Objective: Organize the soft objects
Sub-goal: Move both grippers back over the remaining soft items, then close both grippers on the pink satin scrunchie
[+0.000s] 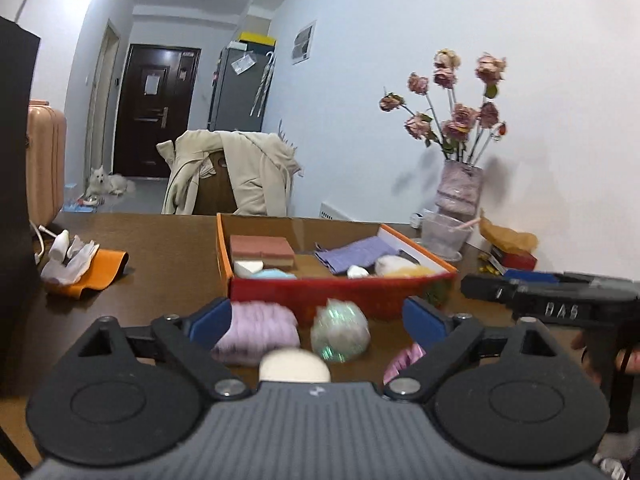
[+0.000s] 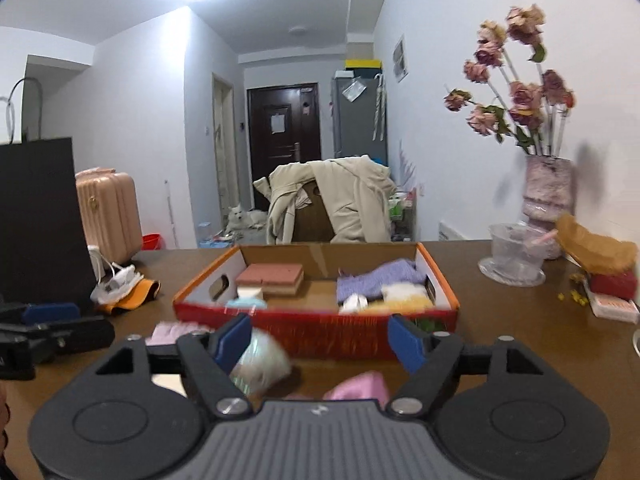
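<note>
Both grippers – left gripper (image 1: 316, 322), right gripper (image 2: 320, 344) – are being held fingers apart, probably for picking loose soft items beside the box (image 2: 320, 326) – nothing is being gripped

White walls (image 2: 140, 92), dark door (image 2: 285, 120), coat-draped chair (image 2: 332, 204)

**Both grippers standing open, nothing held**

The left gripper (image 1: 318, 322) is sitting level with its blue-padded fingers (image 1: 210, 322) spread wide. The right gripper (image 2: 320, 340) is likewise holding its jaws fully apart. Each is showing at the edge of the other's view, side by side.
</note>
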### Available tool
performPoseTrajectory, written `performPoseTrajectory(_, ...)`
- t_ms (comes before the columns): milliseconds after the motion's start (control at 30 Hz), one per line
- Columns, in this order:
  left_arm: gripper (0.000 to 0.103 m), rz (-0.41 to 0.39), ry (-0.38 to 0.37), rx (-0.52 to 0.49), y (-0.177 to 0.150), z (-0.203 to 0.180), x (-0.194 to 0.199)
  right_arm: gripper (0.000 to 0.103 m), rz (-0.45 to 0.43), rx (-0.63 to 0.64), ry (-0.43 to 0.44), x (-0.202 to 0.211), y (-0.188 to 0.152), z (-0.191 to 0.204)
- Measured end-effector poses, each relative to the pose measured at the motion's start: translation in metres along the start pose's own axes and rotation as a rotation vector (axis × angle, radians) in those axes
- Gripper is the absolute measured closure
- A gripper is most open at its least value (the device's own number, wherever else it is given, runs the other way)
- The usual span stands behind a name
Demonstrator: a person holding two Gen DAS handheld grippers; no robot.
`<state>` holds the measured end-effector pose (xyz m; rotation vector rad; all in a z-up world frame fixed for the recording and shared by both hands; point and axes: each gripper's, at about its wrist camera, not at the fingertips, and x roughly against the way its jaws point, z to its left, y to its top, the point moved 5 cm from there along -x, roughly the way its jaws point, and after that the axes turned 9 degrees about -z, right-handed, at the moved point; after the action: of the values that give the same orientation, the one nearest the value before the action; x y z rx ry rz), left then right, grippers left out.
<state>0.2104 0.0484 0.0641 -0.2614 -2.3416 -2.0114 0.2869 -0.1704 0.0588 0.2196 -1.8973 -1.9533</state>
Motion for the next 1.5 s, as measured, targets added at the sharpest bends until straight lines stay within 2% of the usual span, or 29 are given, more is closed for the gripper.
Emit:
performPoseTrajectory(167, 0.008, 0.008, -0.046, -0.017, -0.019, -0.013, 0.025, 0.026, 0.044, 0.005, -0.014, 0.034, -0.031, 0.015)
performPoseTrajectory(267, 0.008, 0.007, -0.051, -0.015, -0.024, -0.012, 0.036, 0.025, 0.032, 0.035, -0.034, 0.048, -0.035, 0.02)
performPoseTrajectory(800, 0.006, 0.013, -0.044, -0.02, -0.027, -0.018, 0.054, 0.022, -0.002, 0.032, -0.024, 0.065, -0.029, 0.027)
performPoseTrajectory(1133, 0.006, 0.085, -0.054, -0.018, -0.04, -0.029, 0.021, 0.022, 0.03, -0.011, -0.036, 0.045, -0.037, 0.005)
performPoseTrajectory(1300, 0.006, 0.125, -0.098, 0.012, -0.048, -0.041, -0.006, 0.023, 0.055, -0.061, -0.037, 0.024, -0.039, -0.013)
performPoseTrajectory(1467, 0.027, 0.209, -0.161, 0.047, -0.058, -0.058, -0.044, 0.023, 0.084, -0.111, -0.02, -0.002, -0.04, -0.034)
performPoseTrajectory(1500, 0.027, 0.23, -0.171, 0.067, -0.06, -0.06, -0.053, 0.024, 0.092, -0.115, -0.016, -0.008, -0.04, -0.037)
